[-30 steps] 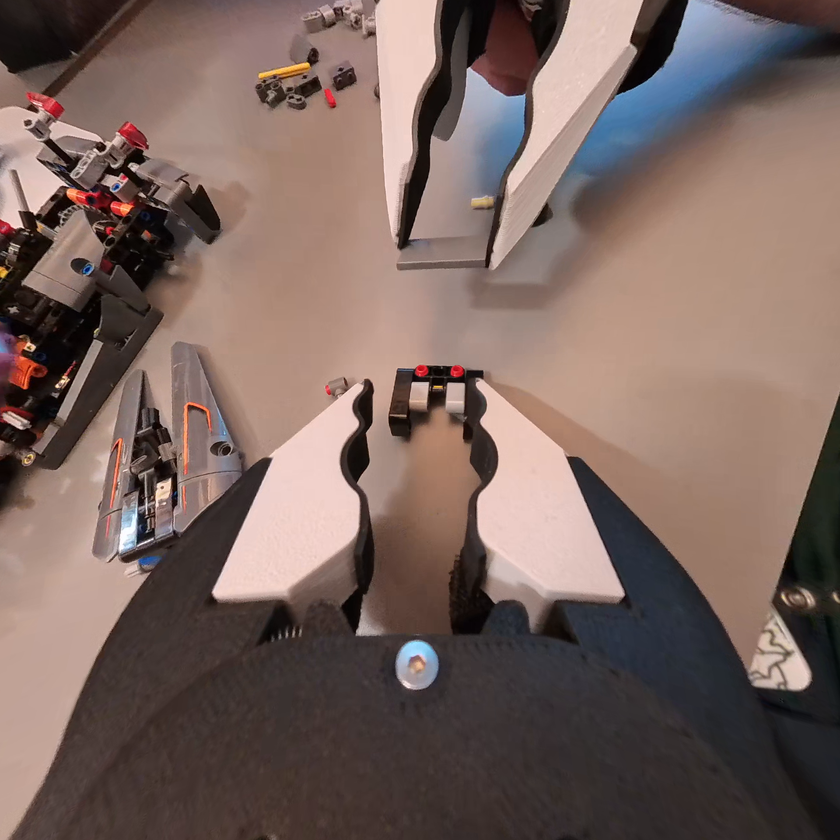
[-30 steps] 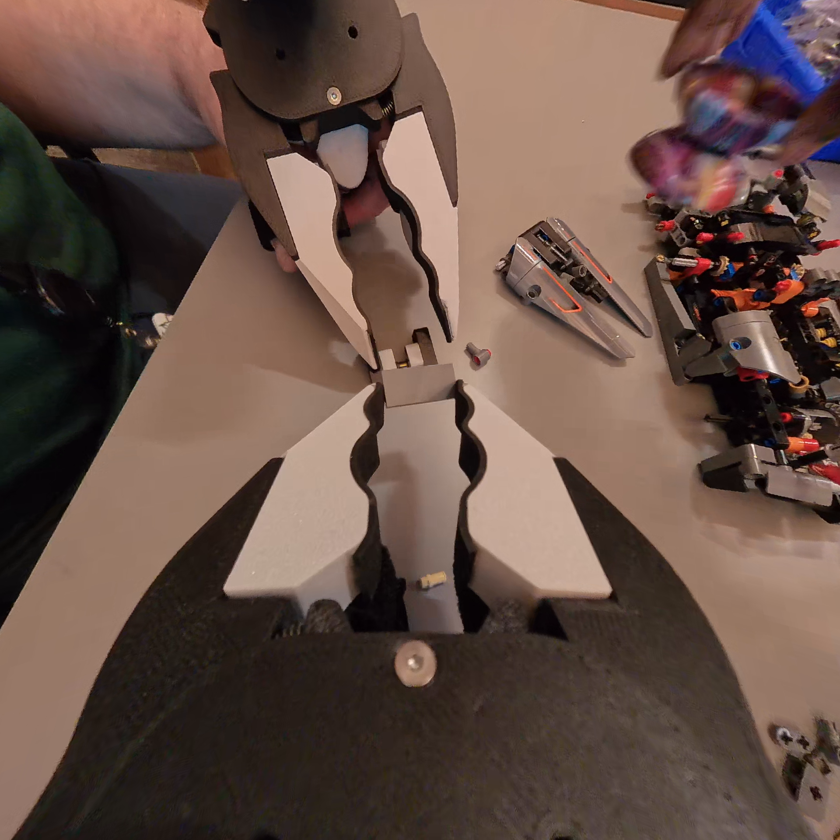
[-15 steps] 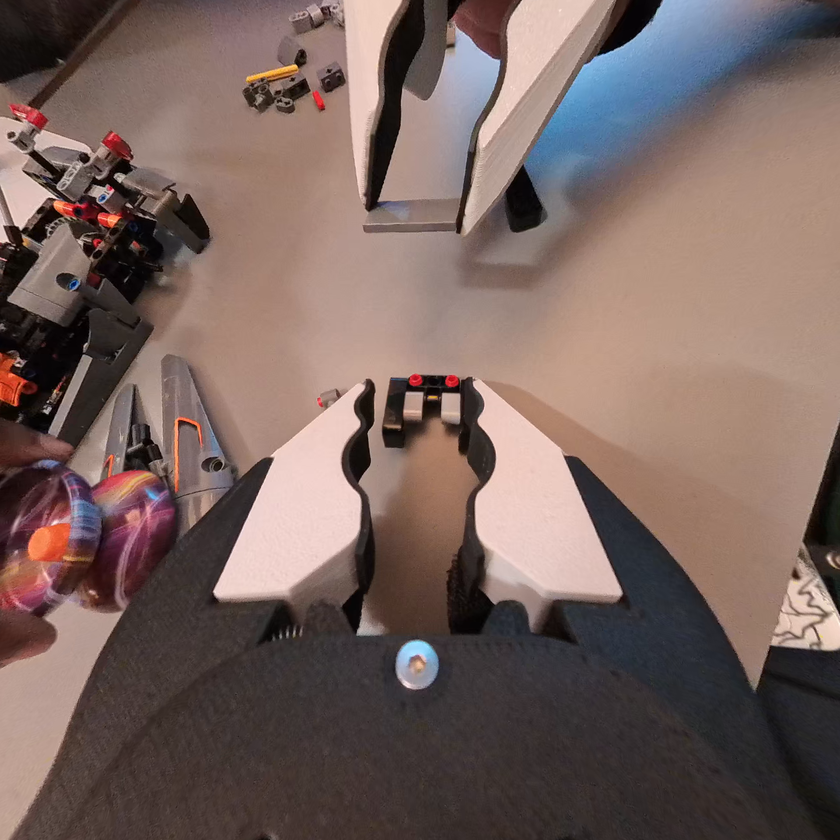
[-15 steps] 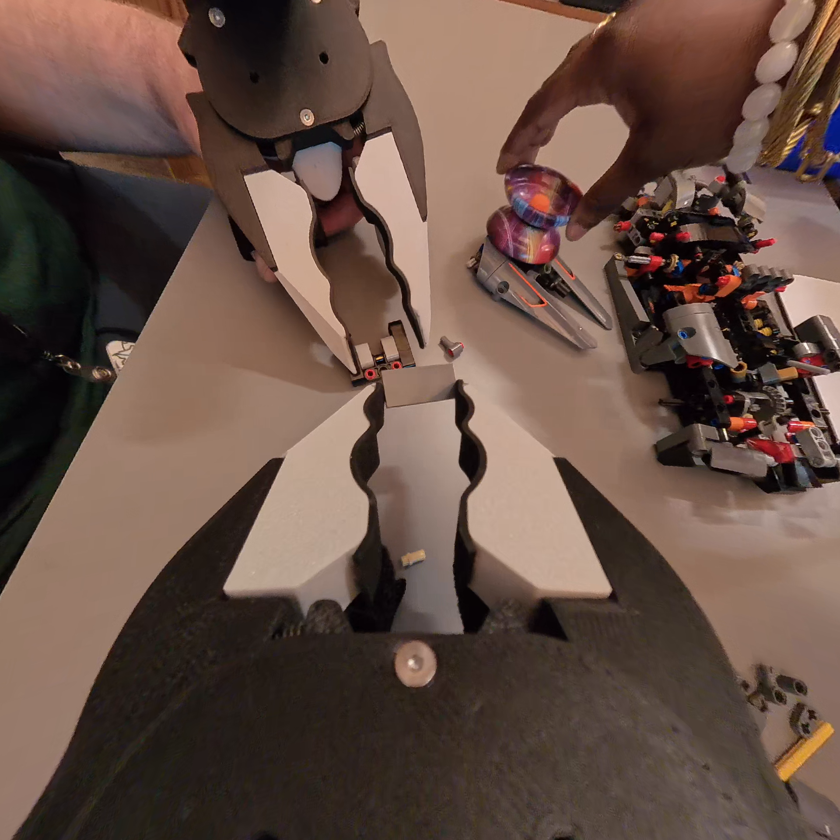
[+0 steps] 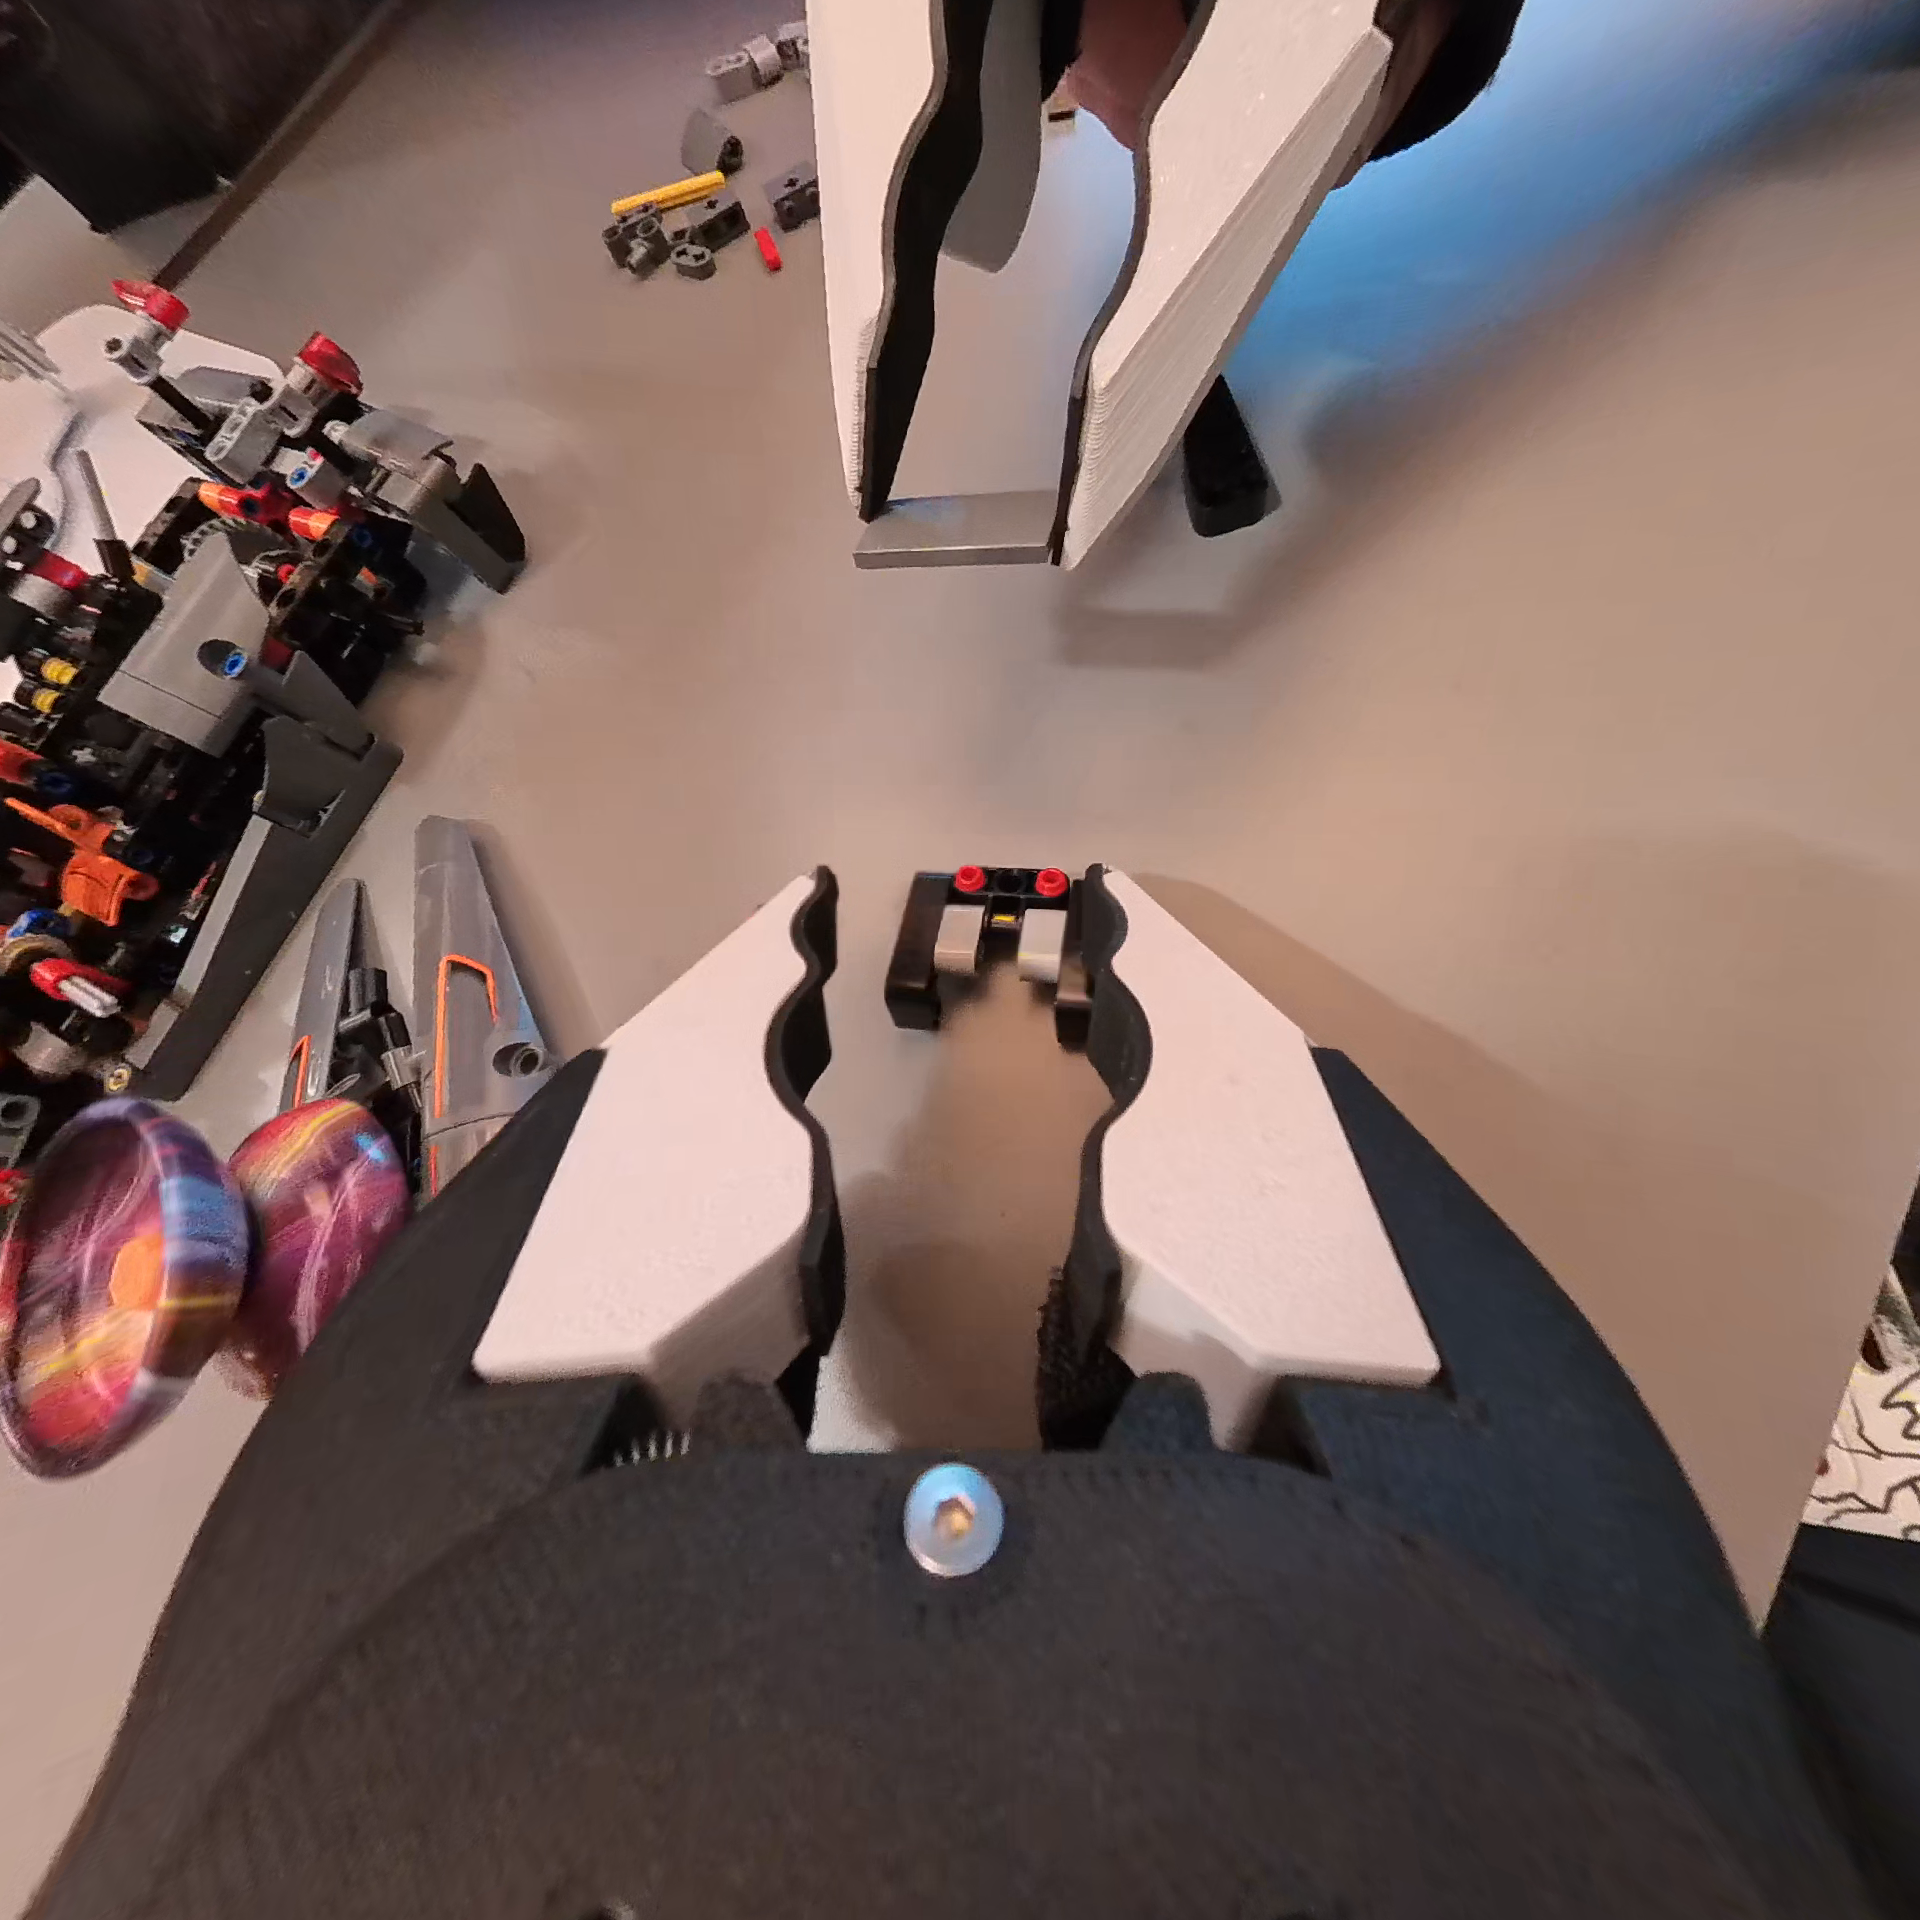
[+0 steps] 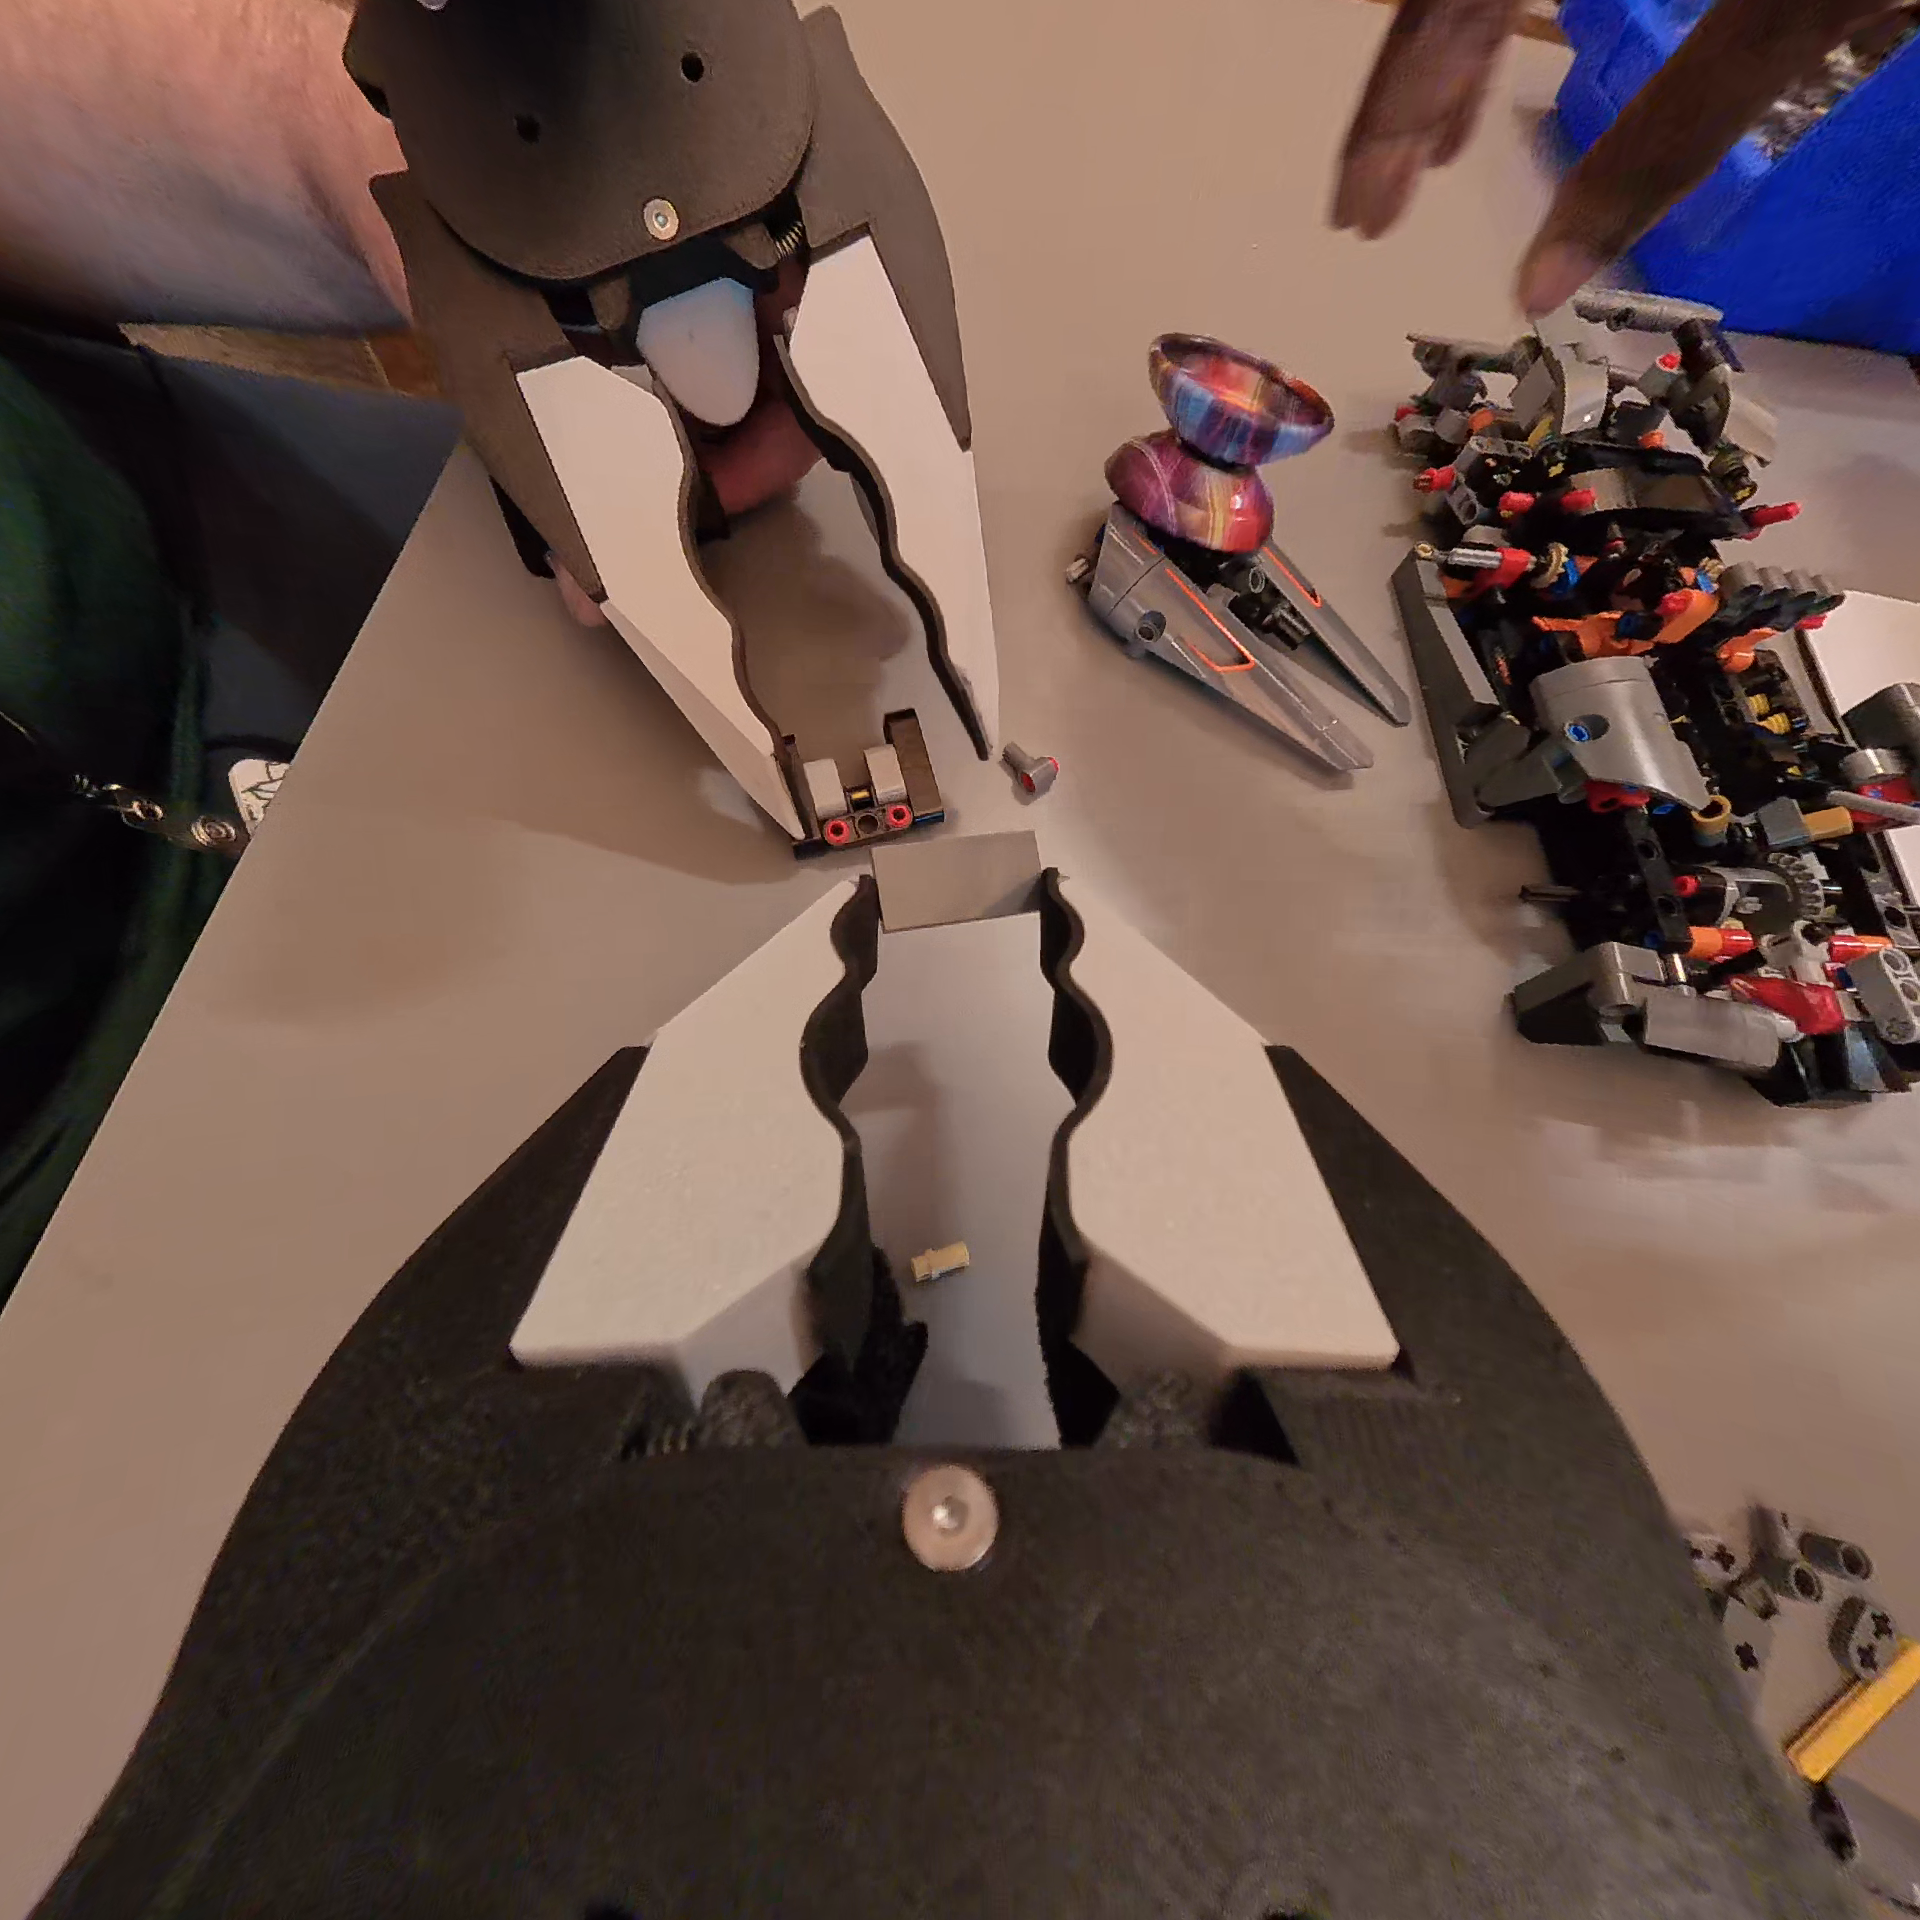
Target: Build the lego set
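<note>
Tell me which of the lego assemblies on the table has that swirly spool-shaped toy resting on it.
The pointed grey assembly with orange lines; the swirly toy stands on its blunt end. The big multicoloured chassis beside it carries nothing.

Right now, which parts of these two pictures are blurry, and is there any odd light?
Right wrist view: the hand at top right is motion-smeared, the Lego car sharp. Left wrist view: the yo-yo at left is soft, a blue glow tints the table at top right. Both views bend at the edges.

No writing can be read anywhere in either view. A white tag [image 5: 1870,1444] at four o'clock in the left wrist view bears only black squiggles.
</note>
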Available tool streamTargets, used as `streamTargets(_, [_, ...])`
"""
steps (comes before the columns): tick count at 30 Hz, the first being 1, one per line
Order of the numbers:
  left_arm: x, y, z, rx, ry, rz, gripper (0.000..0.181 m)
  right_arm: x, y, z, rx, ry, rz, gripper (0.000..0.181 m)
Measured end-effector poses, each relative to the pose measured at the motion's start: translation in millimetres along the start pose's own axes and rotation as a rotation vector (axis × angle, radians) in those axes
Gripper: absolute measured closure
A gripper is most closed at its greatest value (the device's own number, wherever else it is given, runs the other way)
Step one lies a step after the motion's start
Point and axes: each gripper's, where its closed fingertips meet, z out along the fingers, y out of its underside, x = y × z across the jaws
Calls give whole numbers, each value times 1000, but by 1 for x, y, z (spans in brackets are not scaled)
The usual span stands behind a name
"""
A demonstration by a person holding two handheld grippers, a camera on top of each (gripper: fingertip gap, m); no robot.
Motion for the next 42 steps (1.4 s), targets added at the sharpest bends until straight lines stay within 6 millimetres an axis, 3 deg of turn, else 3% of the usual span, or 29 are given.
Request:
streamTargets(10, [-14, -8, -24, 78, -84, -2, 135, -2, 2, 3, -12, -7, -5, 152])
streamTargets(14, [-55, -10, -50, 120, -257, -19, 135, 0, 4, 3, -15, -5, 4, 152])
streamTargets(18, [-104, -8, -74, 145, -380, -98, 124, -1, 3, 3, -16, -6, -3, 152])
streamTargets(23, [-138, 16, -65, 55, -386, -183, 107, -1, 6, 4, -24, -7, 3, 152])
streamTargets(30, [-140, 45, -42, -53, -308, -266, 106, -2, 7, 6, -30, -16, 2, 152])
streamTargets(34, [-140, 45, -38, -34, -293, -293, 121, -3, 8, 8, -34, -21, 1, 152])
streamTargets(42, [-141, 42, -40, -2, -292, -283, 127, -2, 9, 8, -35, -21, 6, 152])
